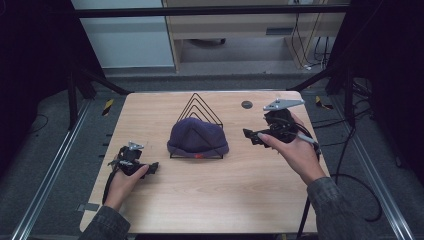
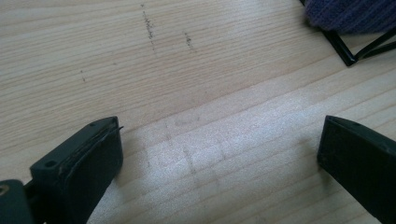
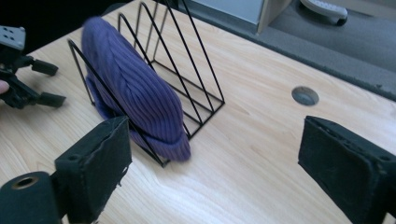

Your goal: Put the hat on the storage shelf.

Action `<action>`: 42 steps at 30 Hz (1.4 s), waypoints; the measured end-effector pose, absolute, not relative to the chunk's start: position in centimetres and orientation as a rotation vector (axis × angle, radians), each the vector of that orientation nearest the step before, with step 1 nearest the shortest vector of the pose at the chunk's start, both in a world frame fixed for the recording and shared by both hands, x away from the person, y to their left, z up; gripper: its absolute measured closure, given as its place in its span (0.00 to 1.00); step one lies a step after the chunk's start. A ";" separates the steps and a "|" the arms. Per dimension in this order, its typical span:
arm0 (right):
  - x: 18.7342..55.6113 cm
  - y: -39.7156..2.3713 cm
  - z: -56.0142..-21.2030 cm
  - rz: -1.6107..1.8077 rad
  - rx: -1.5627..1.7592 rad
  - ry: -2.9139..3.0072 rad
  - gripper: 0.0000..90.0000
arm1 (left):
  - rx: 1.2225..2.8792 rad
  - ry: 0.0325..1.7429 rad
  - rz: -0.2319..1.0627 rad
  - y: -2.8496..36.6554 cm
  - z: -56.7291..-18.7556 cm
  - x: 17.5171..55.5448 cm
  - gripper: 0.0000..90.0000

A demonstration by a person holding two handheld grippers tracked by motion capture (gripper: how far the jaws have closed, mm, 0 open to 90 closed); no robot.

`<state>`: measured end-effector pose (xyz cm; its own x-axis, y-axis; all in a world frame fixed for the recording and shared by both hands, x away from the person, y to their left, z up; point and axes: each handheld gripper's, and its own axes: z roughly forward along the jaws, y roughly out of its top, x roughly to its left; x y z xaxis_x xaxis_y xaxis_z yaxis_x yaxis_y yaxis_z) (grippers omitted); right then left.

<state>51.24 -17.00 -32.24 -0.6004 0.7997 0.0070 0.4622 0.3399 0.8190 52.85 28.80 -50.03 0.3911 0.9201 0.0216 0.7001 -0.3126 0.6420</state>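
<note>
The purple ribbed knit hat (image 1: 198,137) already sits in the front slot of the black wire rack (image 1: 200,107), draped soft and rounded over its thin triangular dividers, so the placing looks done and only pulling the hands away seems left. The right gripper (image 1: 251,136), just right of the rack, has its padded black jaws spread wide with nothing between them. The left gripper (image 1: 151,167), resting on the pale wood-grain table (image 1: 210,195) left of the rack, is likewise wide and empty.
</note>
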 end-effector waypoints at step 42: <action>49.0 -22.0 -50.1 0.979 1.459 2.239 0.09 | 2.105 1.372 0.527 28.8 -50.1 52.8 0.00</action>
